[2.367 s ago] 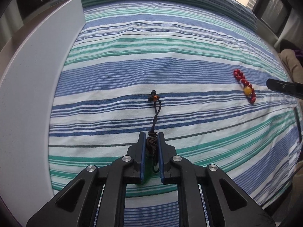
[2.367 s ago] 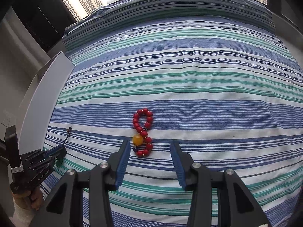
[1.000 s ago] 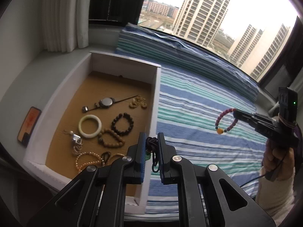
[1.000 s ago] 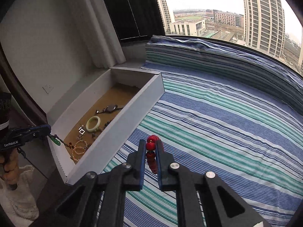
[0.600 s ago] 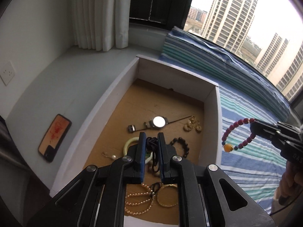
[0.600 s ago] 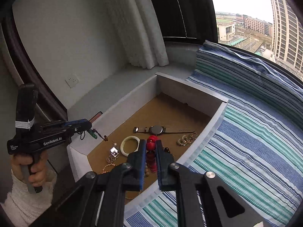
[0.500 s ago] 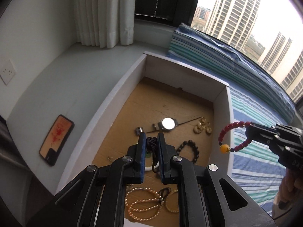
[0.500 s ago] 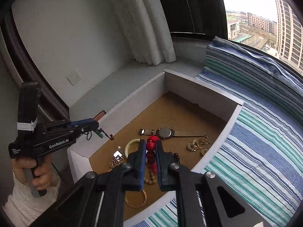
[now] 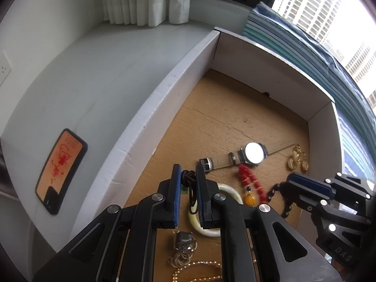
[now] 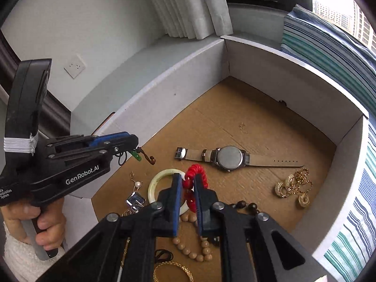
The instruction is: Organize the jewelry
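Two clenched claws, gripping cord (image 9: 188, 176) and red beads (image 10: 192, 183), hang over a cardboard-floored white box (image 10: 282, 80) beside striped bedding (image 10: 329, 44).

box floor (image 10: 235, 127): matt brown cardboard
box wall (image 10: 293, 80): smooth white board
bangle (image 10: 156, 183): glossy, pale
watch (image 10: 229, 158): metal case

Daylight from window (image 9: 324, 4), overexposed; sharp focus, strong fisheye bending, dark corners.

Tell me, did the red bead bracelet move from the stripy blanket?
Yes. The red bead bracelet, pinched in the right hand-held gripper, went from the blanket to above the white cardboard box.
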`<state>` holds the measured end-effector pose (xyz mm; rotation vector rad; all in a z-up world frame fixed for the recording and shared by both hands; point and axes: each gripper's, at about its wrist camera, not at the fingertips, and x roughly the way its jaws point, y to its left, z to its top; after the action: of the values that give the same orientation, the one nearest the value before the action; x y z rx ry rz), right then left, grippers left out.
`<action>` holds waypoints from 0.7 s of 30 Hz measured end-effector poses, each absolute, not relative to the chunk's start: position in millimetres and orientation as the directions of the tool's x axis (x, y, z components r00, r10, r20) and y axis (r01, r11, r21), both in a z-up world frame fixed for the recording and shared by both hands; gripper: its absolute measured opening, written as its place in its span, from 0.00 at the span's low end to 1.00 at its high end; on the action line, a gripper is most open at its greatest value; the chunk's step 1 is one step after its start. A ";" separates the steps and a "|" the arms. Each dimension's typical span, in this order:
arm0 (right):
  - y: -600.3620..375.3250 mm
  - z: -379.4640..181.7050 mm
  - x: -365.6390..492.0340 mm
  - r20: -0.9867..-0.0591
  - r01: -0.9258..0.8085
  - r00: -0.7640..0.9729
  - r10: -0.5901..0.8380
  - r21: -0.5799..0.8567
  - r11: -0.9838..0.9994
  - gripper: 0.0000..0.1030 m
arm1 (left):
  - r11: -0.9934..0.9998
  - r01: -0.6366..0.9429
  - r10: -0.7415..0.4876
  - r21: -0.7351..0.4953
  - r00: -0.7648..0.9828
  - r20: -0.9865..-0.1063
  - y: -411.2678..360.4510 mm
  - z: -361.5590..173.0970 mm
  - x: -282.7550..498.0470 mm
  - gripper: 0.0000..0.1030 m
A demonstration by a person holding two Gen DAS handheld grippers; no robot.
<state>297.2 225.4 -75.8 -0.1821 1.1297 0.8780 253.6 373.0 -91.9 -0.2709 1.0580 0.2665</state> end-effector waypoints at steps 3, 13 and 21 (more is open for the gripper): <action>225.5 -75.4 301.2 -0.828 -0.678 0.163 0.537 0.302 0.671 0.27 | 0.933 -0.353 0.108 -0.070 0.460 -0.881 374.9 -94.6 252.2 0.13; 169.4 -14.1 265.3 -0.776 -0.685 0.319 0.544 0.207 0.698 0.49 | 0.934 -0.356 0.182 -0.038 0.562 -0.807 348.5 -55.0 194.2 0.87; 113.8 0.0 206.6 -0.778 -0.683 0.387 0.494 0.118 0.721 0.75 | 0.904 -0.424 0.350 0.060 0.651 -0.673 279.9 -34.5 109.3 0.99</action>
<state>206.6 113.8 0.0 -0.2373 0.8998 0.7582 109.3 279.9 -34.5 -0.1056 0.7410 0.4402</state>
